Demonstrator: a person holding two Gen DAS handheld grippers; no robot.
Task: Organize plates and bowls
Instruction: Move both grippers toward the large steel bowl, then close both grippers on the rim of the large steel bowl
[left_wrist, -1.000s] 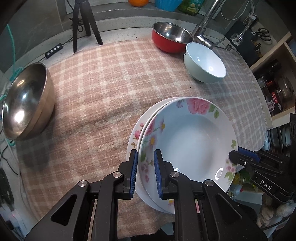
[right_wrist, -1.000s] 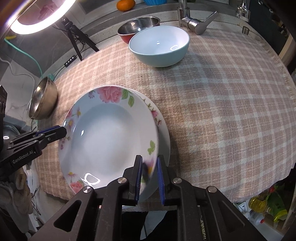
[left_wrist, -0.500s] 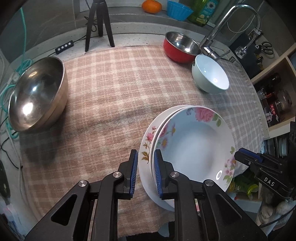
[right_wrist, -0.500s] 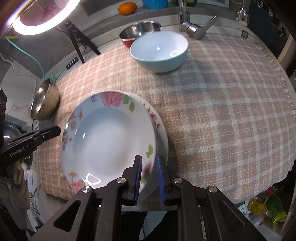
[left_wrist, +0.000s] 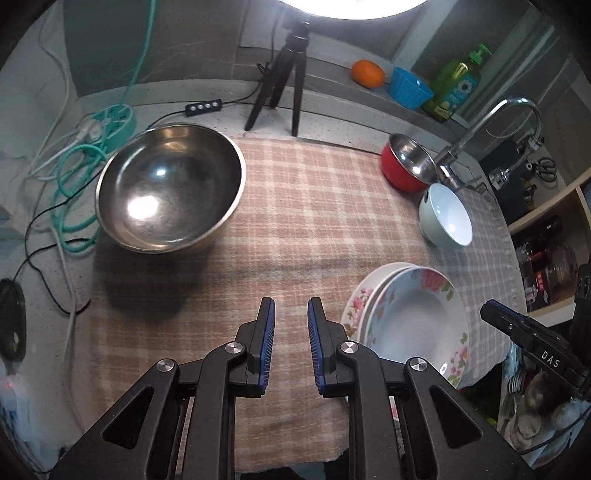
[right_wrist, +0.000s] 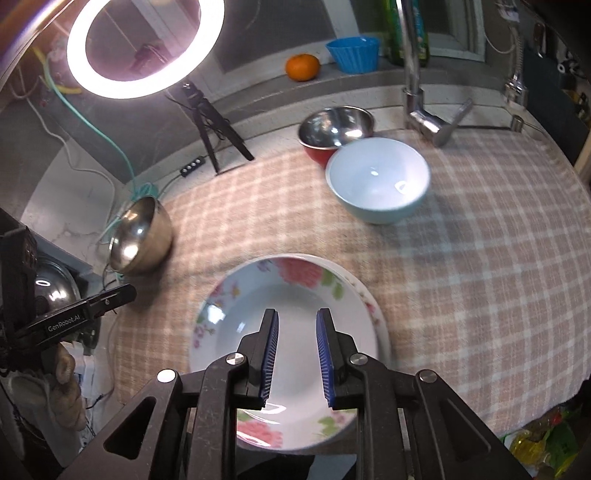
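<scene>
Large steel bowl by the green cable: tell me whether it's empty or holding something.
Empty. The left wrist view looks straight into the steel bowl and shows only bare metal with light glare.

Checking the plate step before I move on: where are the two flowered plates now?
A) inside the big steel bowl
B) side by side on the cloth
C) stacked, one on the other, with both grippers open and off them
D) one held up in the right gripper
C: the flowered plates lie stacked on the checked cloth, with the left gripper and right gripper open around nothing.
</scene>
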